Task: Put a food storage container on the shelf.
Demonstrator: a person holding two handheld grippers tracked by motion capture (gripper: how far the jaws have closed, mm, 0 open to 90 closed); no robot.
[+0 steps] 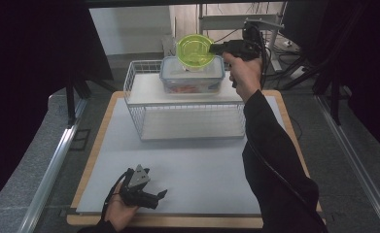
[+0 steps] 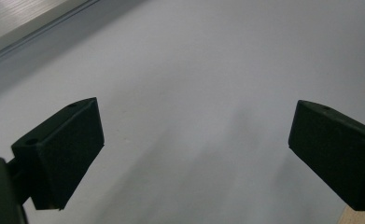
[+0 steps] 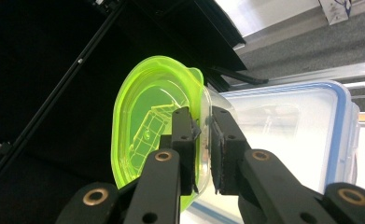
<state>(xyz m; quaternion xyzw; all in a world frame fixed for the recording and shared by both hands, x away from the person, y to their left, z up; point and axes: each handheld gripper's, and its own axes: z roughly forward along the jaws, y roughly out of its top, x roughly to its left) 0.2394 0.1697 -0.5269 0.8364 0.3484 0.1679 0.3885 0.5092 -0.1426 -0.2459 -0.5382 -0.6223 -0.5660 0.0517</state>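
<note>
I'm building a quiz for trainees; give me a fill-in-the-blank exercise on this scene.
1. The right gripper grips a round container with a ____ lid.
2. The blue-rimmed clear plastic box sits on a white ____ rack.
3. The left gripper is ____ above the white tabletop.

Missing: green; wire; open

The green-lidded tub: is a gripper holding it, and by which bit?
Yes. The right gripper pinches the small green-lidded tub by its rim, jaws shut on the edge, above the big blue-rimmed box. The left gripper holds nothing.
</note>
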